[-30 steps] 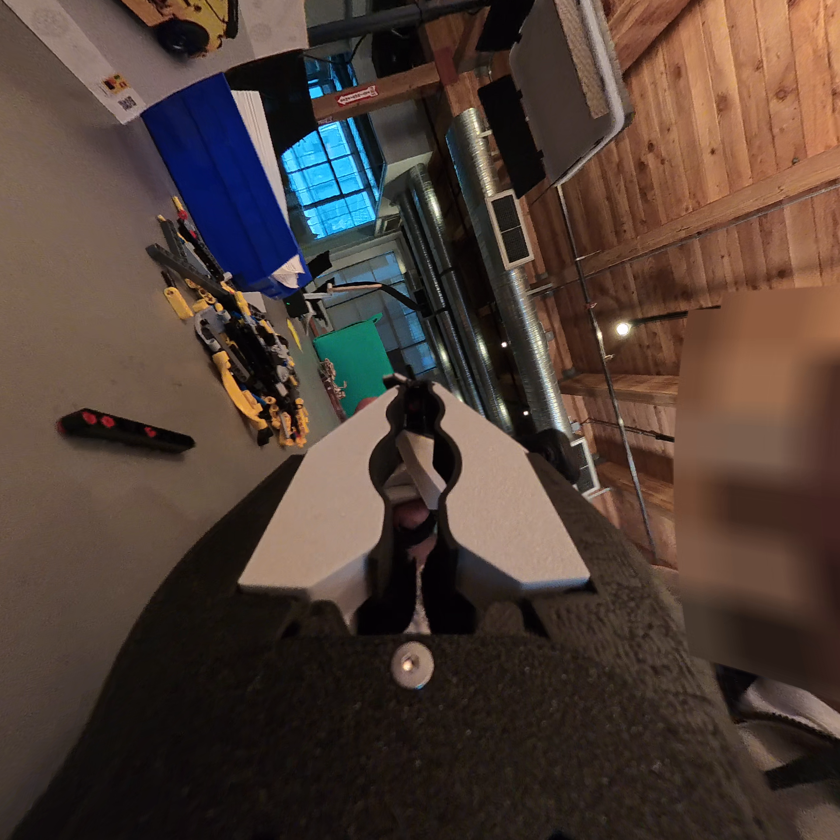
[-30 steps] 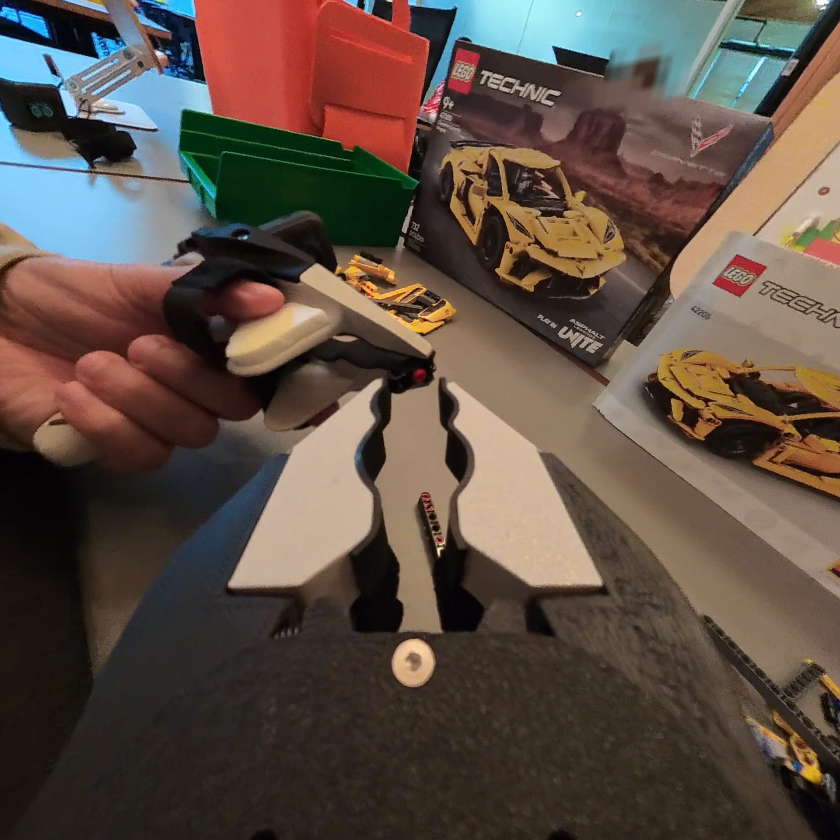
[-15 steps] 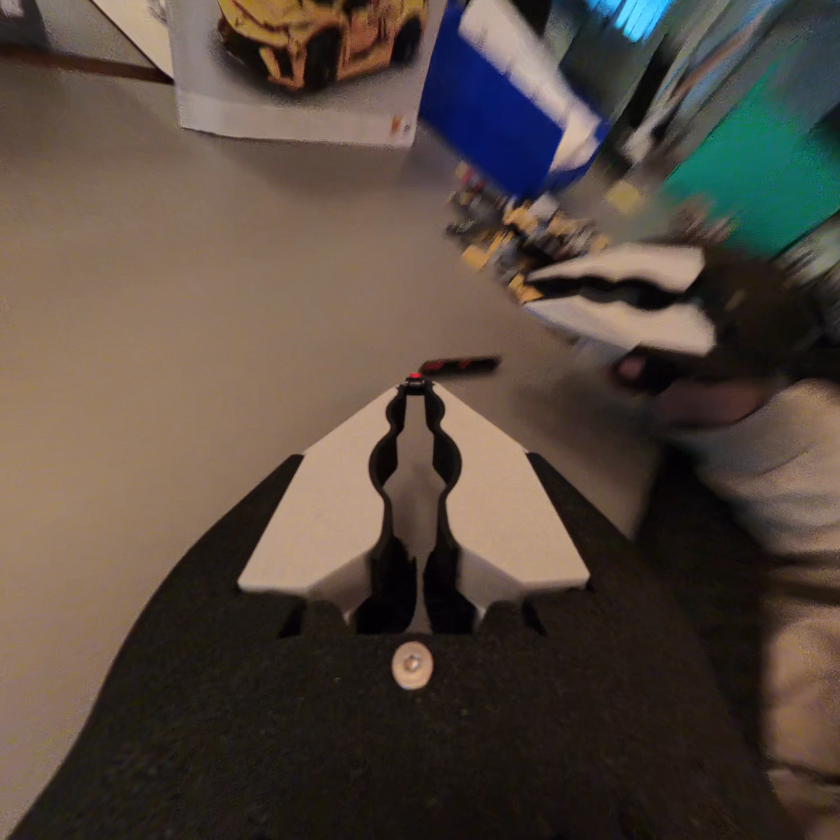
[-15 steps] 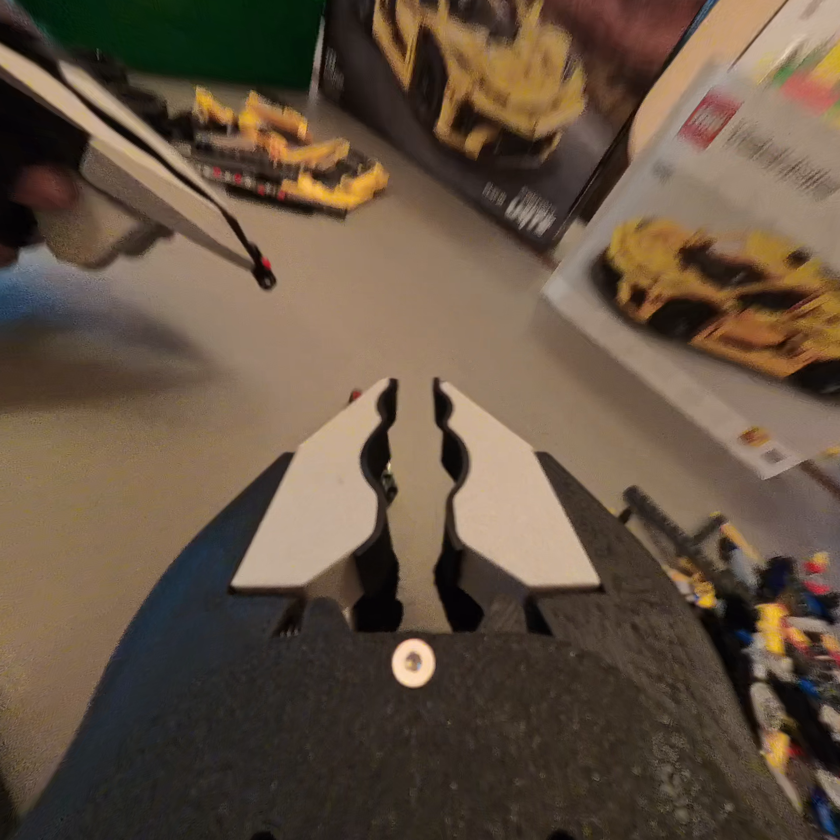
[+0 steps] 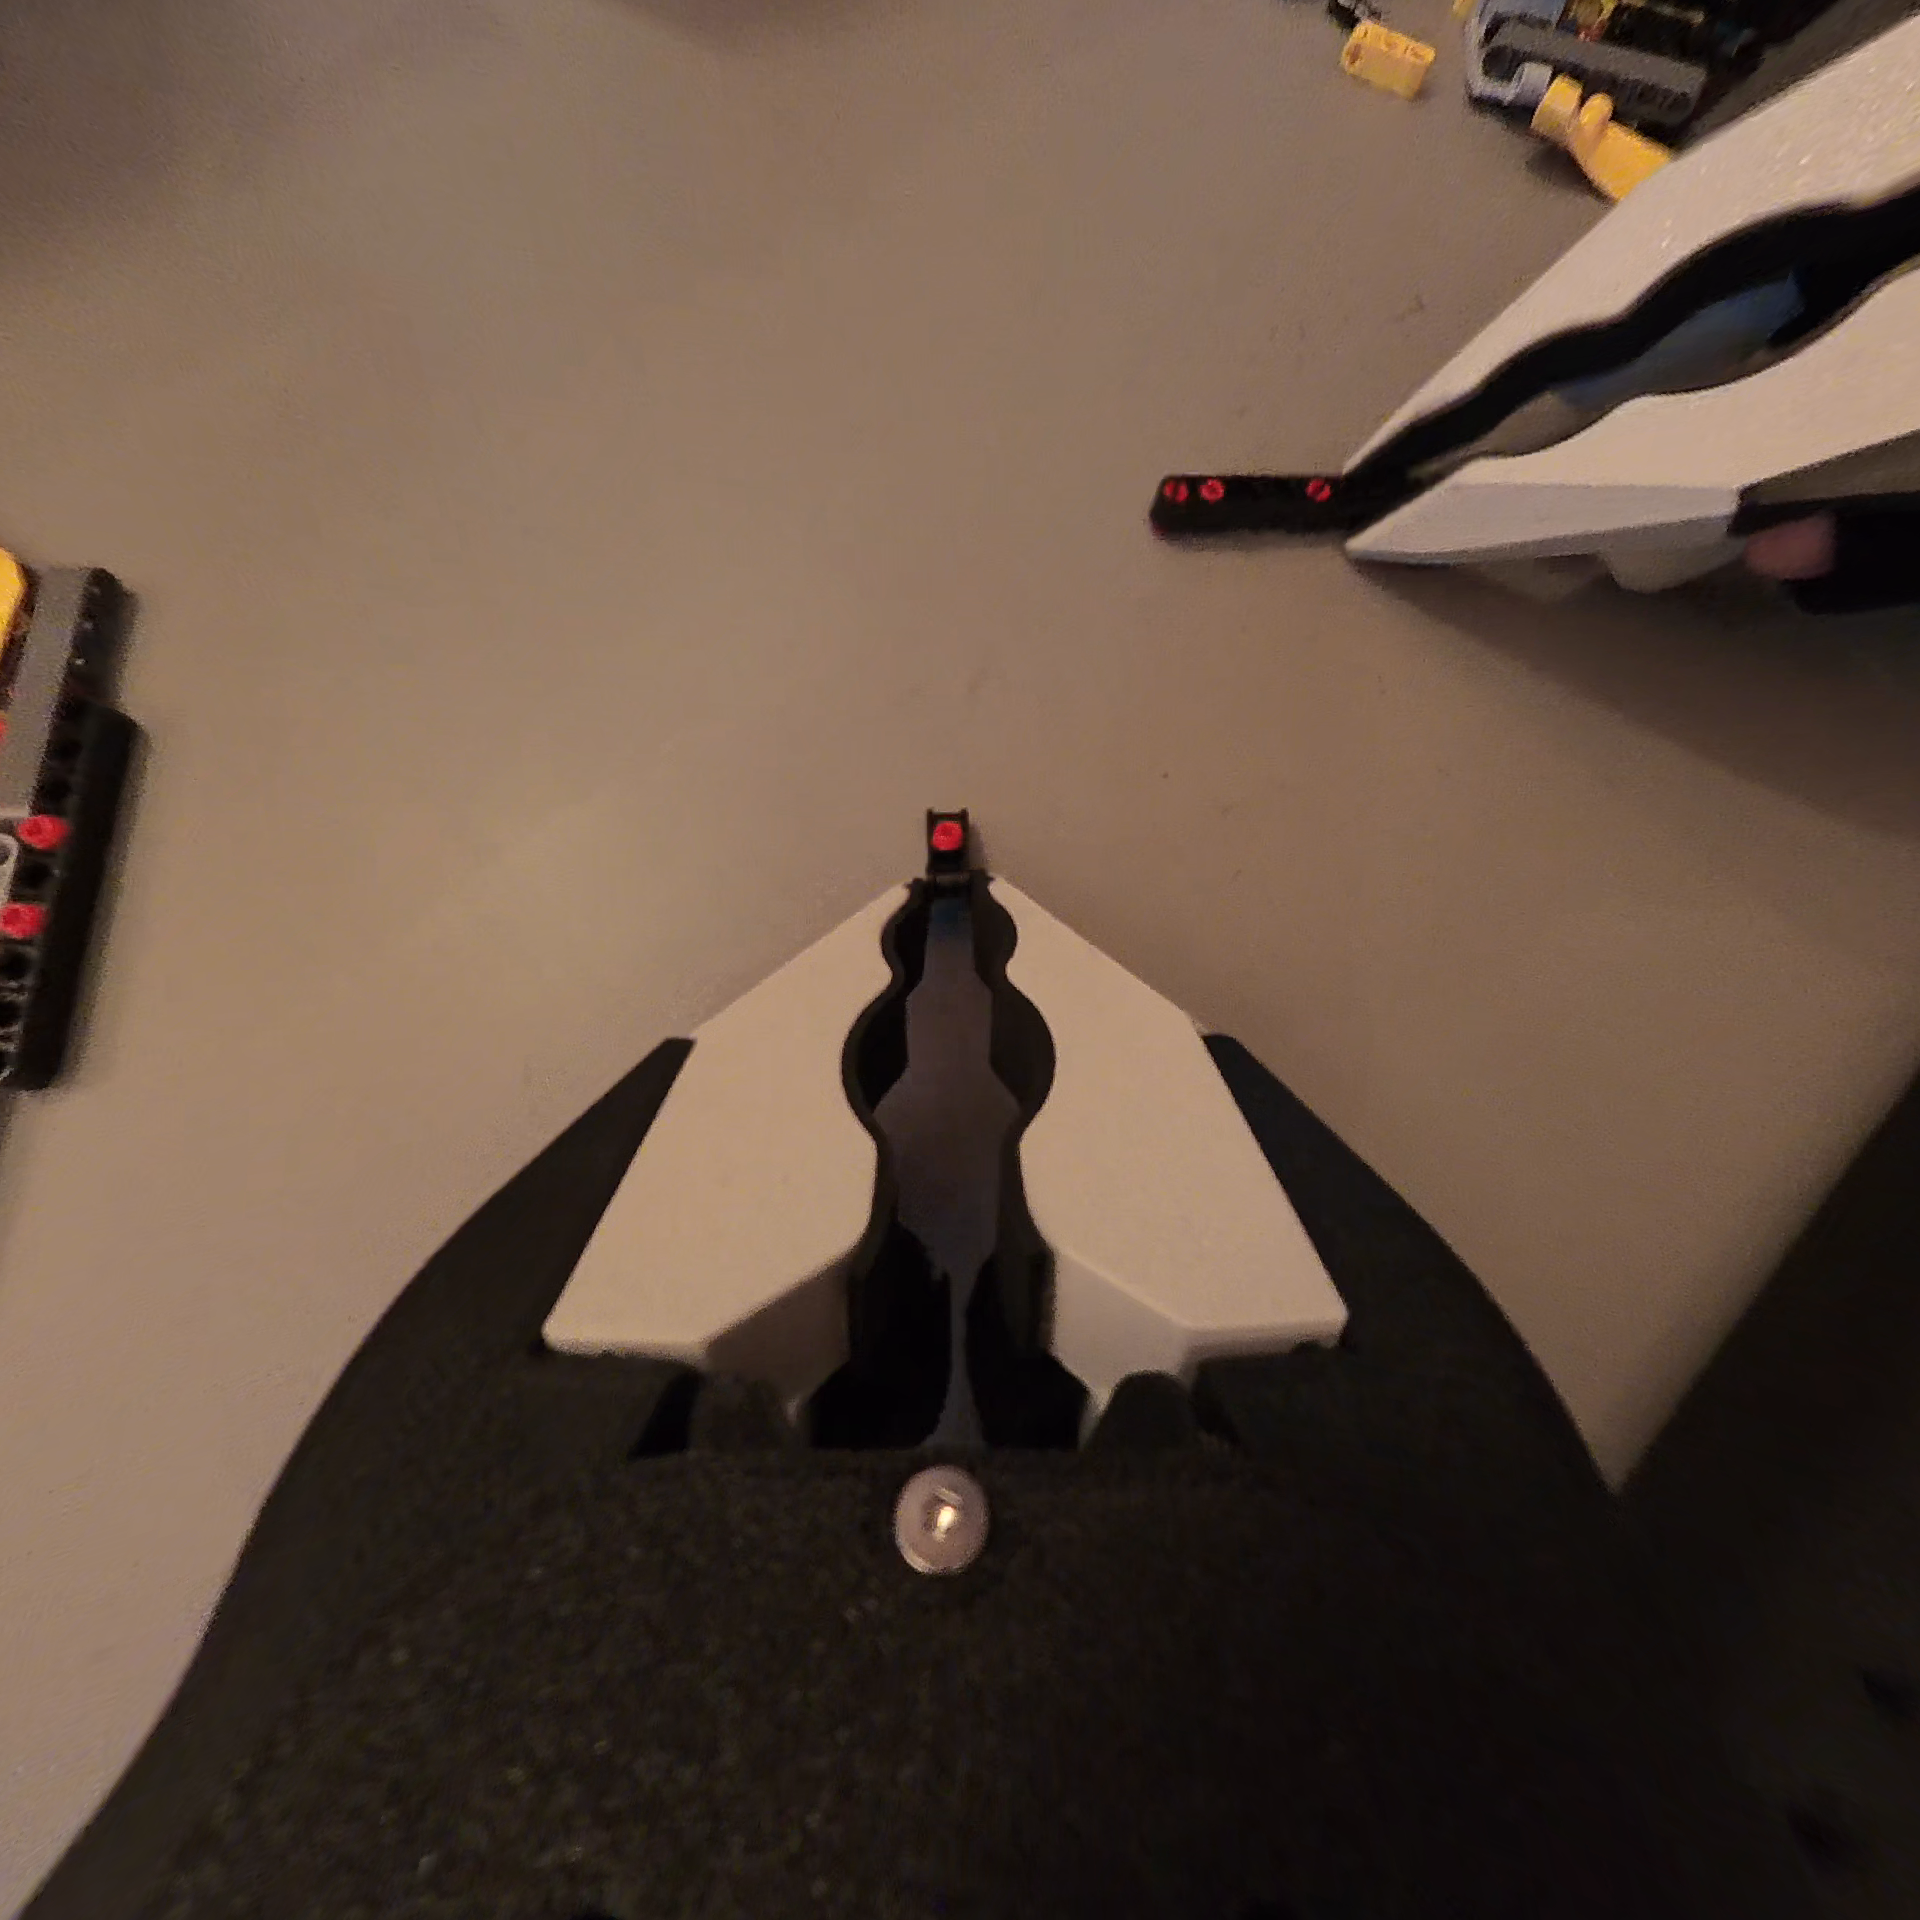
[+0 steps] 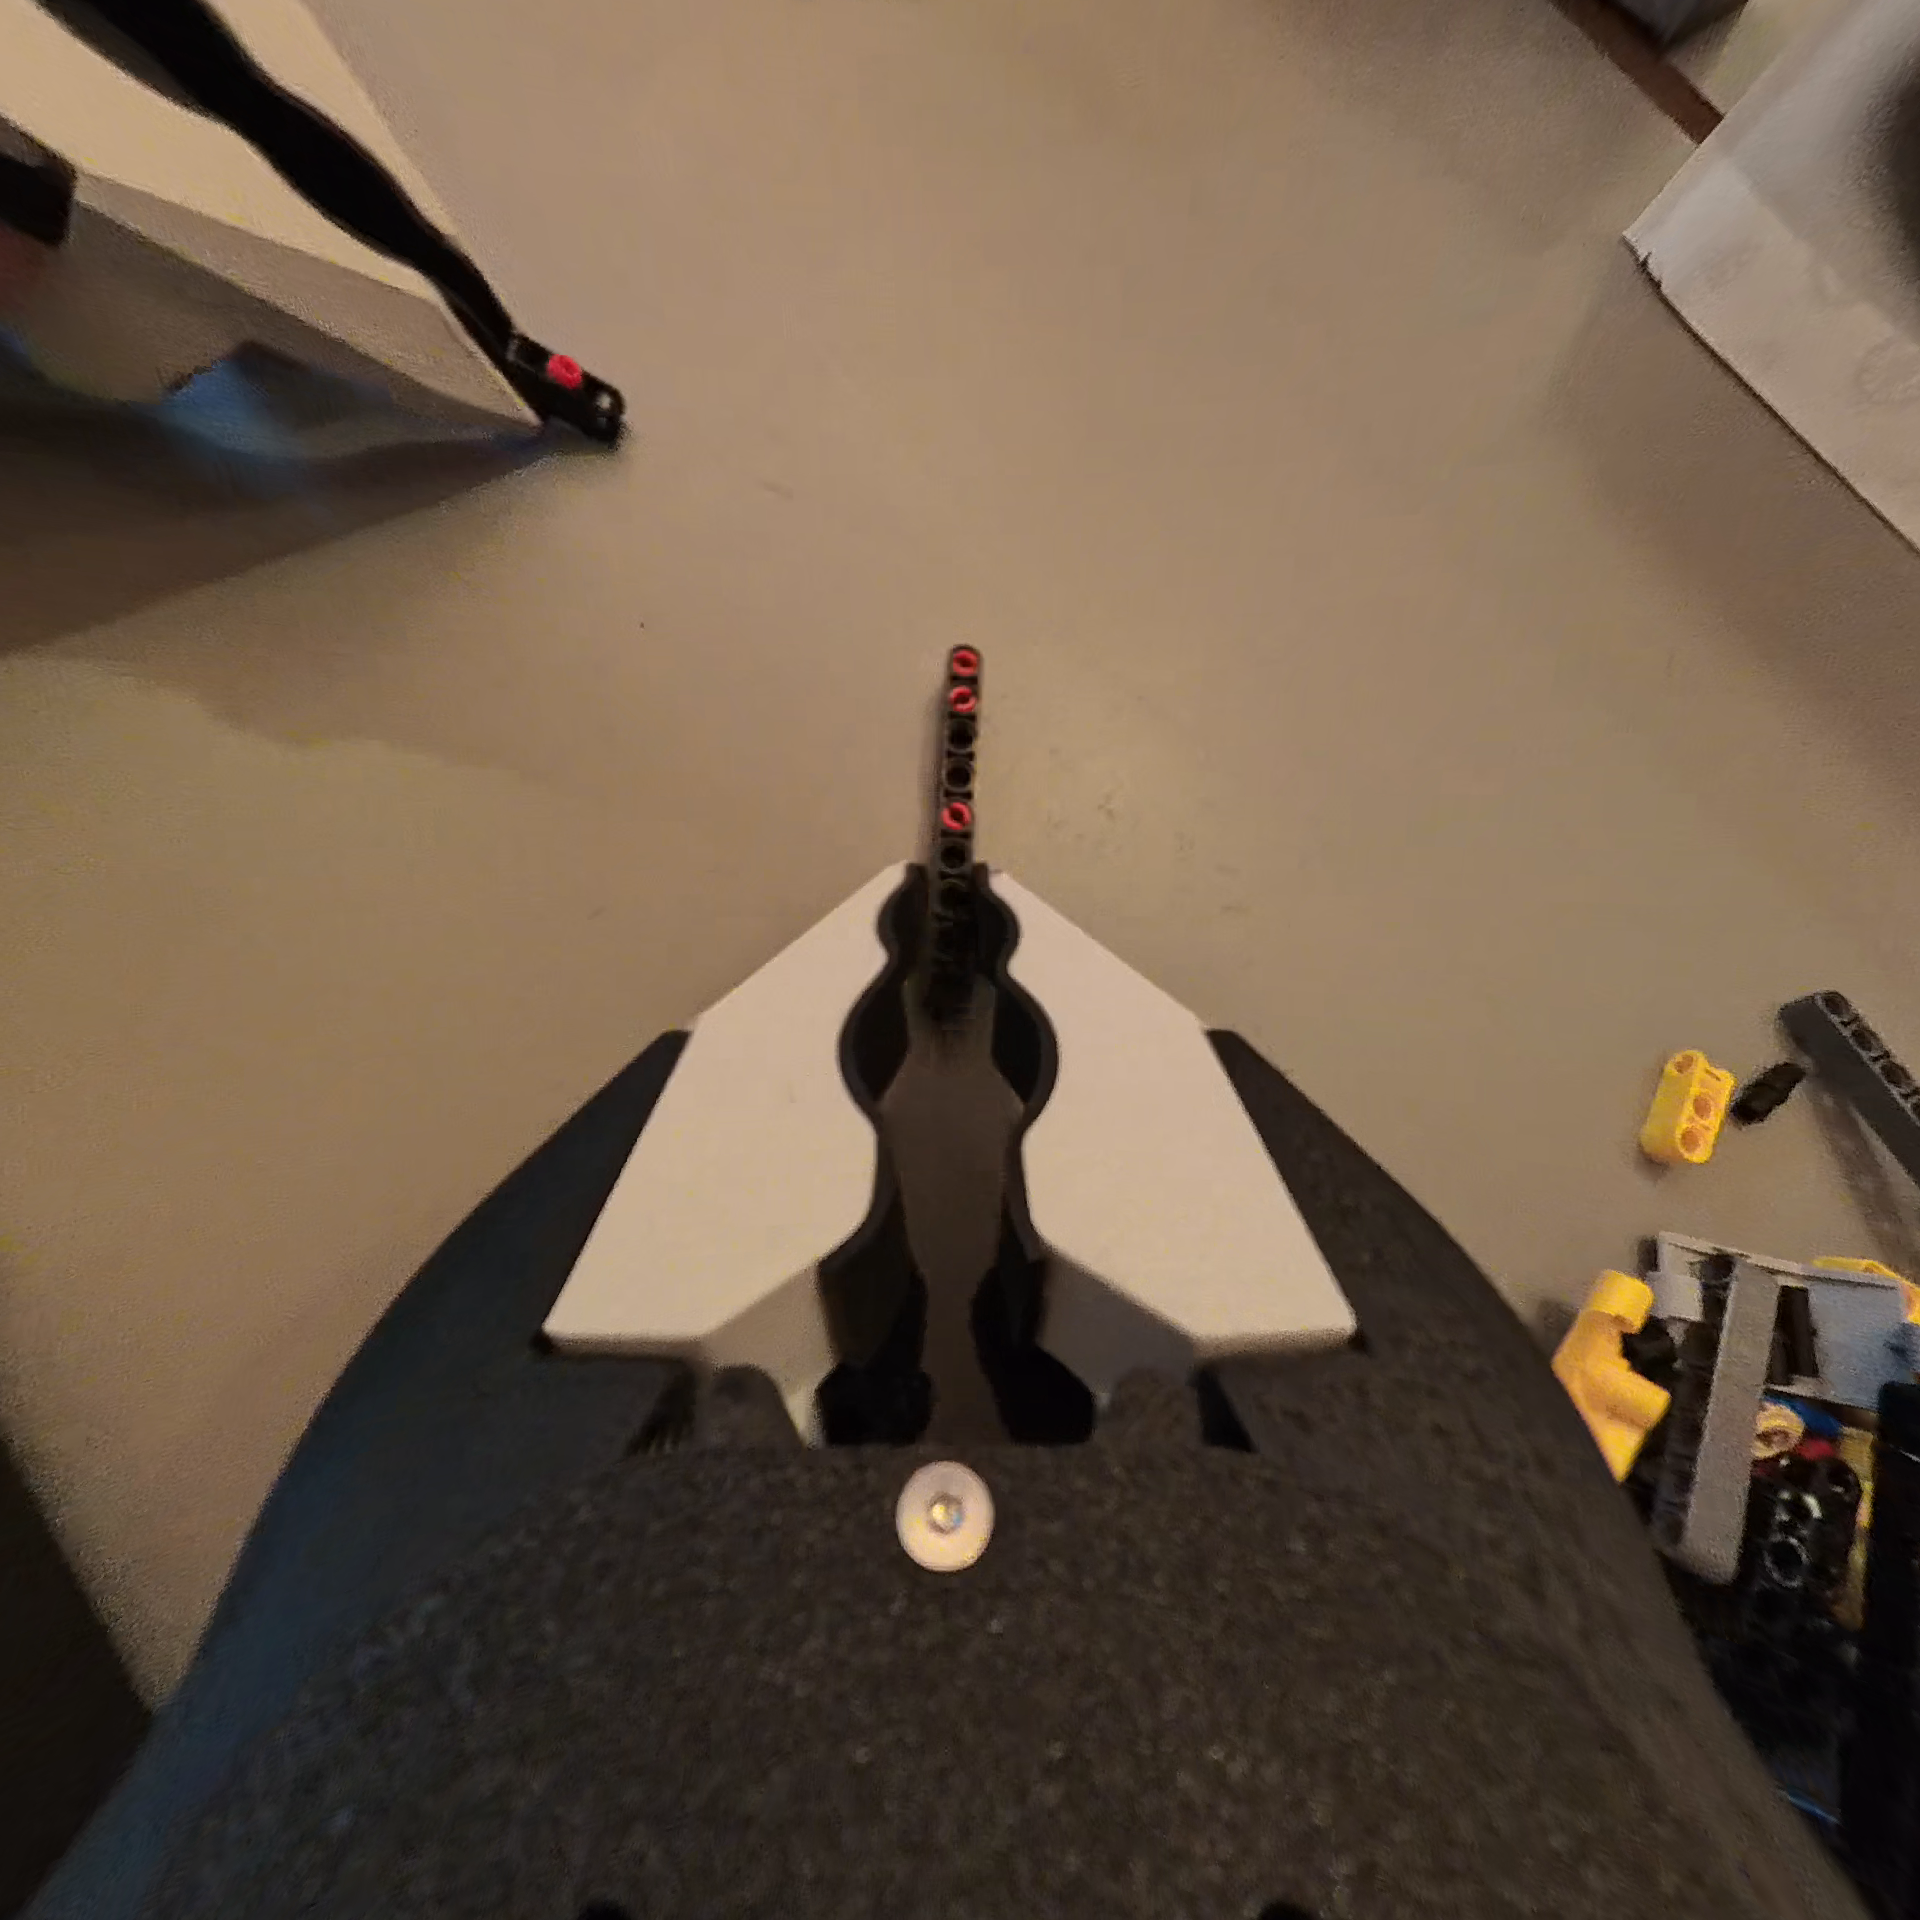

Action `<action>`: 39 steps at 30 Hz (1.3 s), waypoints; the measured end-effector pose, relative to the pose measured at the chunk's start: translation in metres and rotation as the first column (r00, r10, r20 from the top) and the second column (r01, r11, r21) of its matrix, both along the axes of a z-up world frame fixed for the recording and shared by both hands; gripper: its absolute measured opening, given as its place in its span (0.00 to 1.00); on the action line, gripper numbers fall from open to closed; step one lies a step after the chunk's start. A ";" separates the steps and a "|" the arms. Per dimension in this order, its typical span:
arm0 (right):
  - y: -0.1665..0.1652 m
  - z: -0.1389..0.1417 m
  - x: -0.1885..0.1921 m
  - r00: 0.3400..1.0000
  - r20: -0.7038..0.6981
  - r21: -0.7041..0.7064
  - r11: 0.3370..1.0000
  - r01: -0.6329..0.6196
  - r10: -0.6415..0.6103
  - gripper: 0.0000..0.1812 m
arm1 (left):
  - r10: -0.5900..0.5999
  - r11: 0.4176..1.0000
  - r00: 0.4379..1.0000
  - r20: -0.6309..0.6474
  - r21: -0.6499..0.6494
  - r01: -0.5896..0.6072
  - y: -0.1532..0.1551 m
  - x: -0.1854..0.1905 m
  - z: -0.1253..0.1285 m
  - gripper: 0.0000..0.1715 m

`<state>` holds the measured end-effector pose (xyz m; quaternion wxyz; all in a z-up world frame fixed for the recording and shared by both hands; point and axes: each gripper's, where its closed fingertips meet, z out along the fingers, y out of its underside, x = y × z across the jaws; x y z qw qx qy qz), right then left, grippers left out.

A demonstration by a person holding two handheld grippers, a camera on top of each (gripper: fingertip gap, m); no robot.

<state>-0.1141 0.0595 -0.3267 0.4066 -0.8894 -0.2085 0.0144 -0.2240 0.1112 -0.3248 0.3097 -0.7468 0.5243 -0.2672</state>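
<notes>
The black holed beam (image 6: 958, 769), a slim plastic building-toy bar with a row of round holes and 3 red pins, pointed straight away from the right gripper (image 6: 951, 883), its long axis in line with the fingers. Its near end sat clamped between the closed tips; the far end reached out over the matte grey table (image 6: 1247, 520). In the left wrist view the same beam (image 5: 1247, 504) ran sideways, free end toward the left gripper (image 5: 948, 888).

The left gripper was clenched on a small black piece with 1 red pin (image 5: 947, 836), which poked just past its tips, well apart from the beam. From the right wrist view that piece (image 6: 566, 379) pointed toward the beam's far end.

Both grippers had smooth white wedge fingers with wavy black inner pads on grainy black bodies. Right of the beam lay a yellow 2-hole connector (image 6: 1688, 1117) and a heap of grey, yellow and black parts (image 6: 1756, 1403); a pale booklet (image 6: 1808, 281) lay beyond.
</notes>
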 end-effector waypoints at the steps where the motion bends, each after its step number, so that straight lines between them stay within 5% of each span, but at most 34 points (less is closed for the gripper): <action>1: 0.001 0.000 0.000 1.000 -0.019 -0.001 1.000 0.008 -0.008 0.03 | 0.000 1.000 1.000 -0.001 -0.009 0.000 -0.001 -0.001 0.000 0.05; 7: 0.011 0.008 -0.028 0.983 -0.175 -0.033 0.997 -0.066 0.060 0.03 | 0.038 0.995 0.997 0.071 -0.100 -0.031 -0.006 -0.008 0.011 0.19; 16: 0.033 0.000 -0.087 0.965 -0.236 -0.186 0.969 -0.164 0.118 0.03 | 0.340 0.937 0.930 0.138 -0.131 -0.324 0.067 -0.109 0.025 0.18; 22: 0.065 0.002 -0.130 0.915 -0.399 -0.241 0.956 -0.167 0.059 0.05 | 0.361 0.932 0.915 0.177 -0.100 -0.349 0.094 -0.132 0.030 0.18; 25: 0.091 0.031 -0.135 0.891 -0.444 -0.210 0.957 -0.202 0.091 0.13 | 0.345 0.938 0.898 0.275 -0.058 -0.343 0.102 -0.129 0.041 0.17; 28: 0.139 0.050 -0.138 0.911 -0.373 -0.112 0.967 -0.229 0.173 0.19 | 0.320 0.944 0.865 0.386 -0.049 -0.327 0.101 -0.123 0.055 0.16; 32: 0.193 0.021 -0.167 0.924 -0.307 -0.108 0.956 -0.272 0.228 0.24 | 0.321 0.932 0.825 0.465 0.001 -0.363 0.108 -0.129 0.069 0.14; 39: 0.217 0.007 -0.181 0.957 -0.169 -0.076 0.965 -0.253 0.237 0.15 | 0.311 0.937 0.744 0.591 -0.058 -0.346 0.108 -0.139 0.087 0.14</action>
